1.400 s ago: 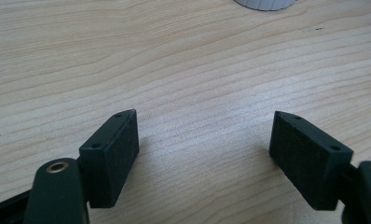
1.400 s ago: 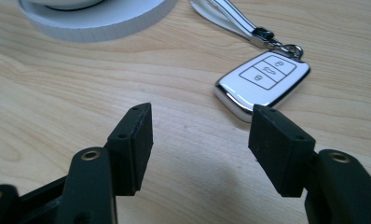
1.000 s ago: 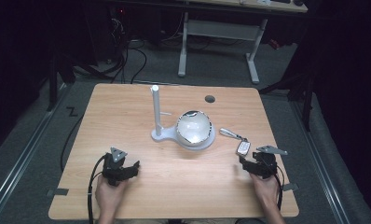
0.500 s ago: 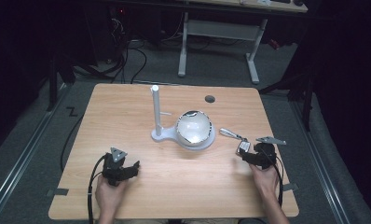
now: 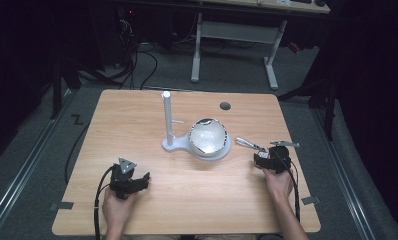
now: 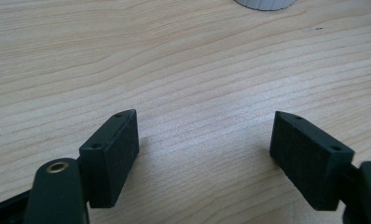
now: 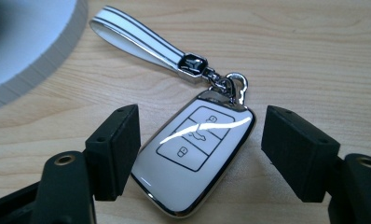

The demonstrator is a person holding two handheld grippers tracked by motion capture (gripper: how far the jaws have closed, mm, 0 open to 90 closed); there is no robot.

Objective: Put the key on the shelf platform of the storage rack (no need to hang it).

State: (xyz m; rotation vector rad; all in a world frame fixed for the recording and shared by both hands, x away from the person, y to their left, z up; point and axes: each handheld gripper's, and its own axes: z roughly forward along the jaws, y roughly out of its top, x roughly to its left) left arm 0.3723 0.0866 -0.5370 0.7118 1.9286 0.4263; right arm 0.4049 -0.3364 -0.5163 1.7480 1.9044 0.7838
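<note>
A white car key fob [image 7: 195,144] with a chrome rim and a white strap [image 7: 141,42] lies flat on the wooden table [image 5: 197,200], right of the stand; in the high view the key fob [image 5: 259,149] is just ahead of my right hand. My right gripper [image 7: 200,149] straddles the fob, and its jaws have just been opening. The left pad sits close beside the fob's edge, while the right pad stands apart from it. My left gripper [image 6: 204,154] is open over bare wood at the front left [image 5: 138,181], with nothing between its fingers.
A white stand [image 5: 169,145] with an upright post [image 5: 167,115] and a round dish holding a shiny bowl [image 5: 208,136] sits mid-table. Its rim [image 7: 34,51] is just left of the strap. A dark hole [image 5: 225,105] marks the far table.
My right gripper has moved forward and left across the table until the key fob lies between its jaws. The left hand has stayed put.
</note>
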